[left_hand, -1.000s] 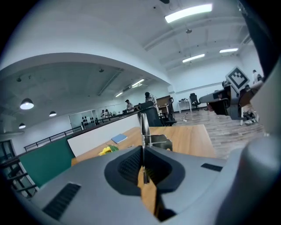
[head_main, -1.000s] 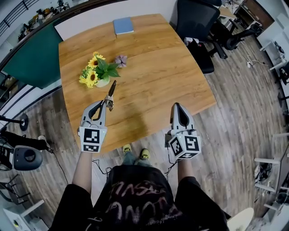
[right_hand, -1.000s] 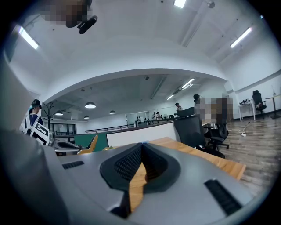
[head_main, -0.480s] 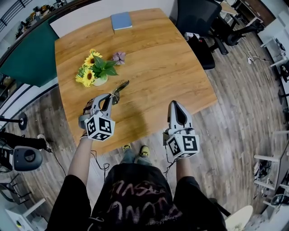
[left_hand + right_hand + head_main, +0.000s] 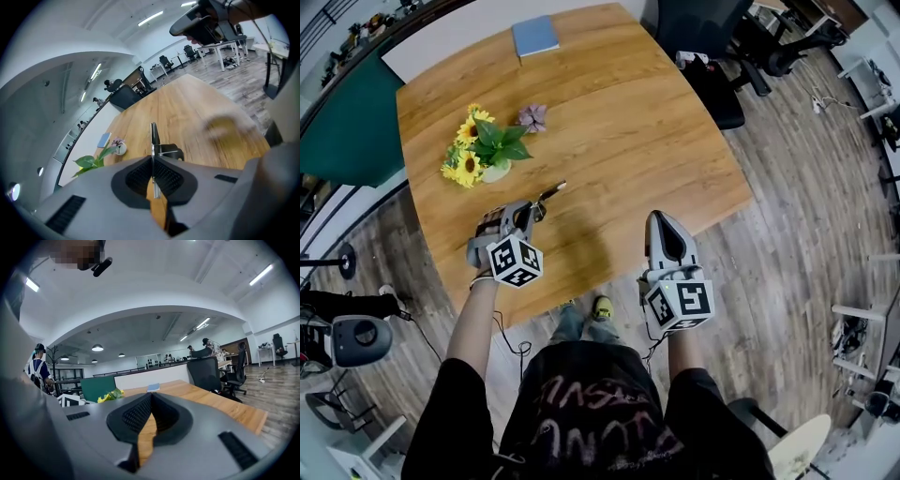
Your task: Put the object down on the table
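My left gripper (image 5: 528,212) is shut on a pair of scissors (image 5: 548,194), gripping them edge-on. The thin metal blades and a black handle loop stick out past the pads, pointing right over the near-left part of the wooden table (image 5: 628,122). In the left gripper view the scissors (image 5: 153,136) rise straight out between the closed pads of the gripper (image 5: 152,157). My right gripper (image 5: 664,223) hovers over the table's near edge, jaws together with nothing in them. The right gripper view shows the same gripper (image 5: 151,397) shut and empty.
A bunch of sunflowers with green leaves (image 5: 478,150) lies on the table's left side, a small purple flower (image 5: 531,116) beside it. A blue book (image 5: 534,36) sits at the far edge. Black office chairs (image 5: 698,28) stand beyond the right corner.
My left gripper has turned from pointing forward to pointing right, so the scissors have swung round and come lower and nearer. The right gripper has stayed put.
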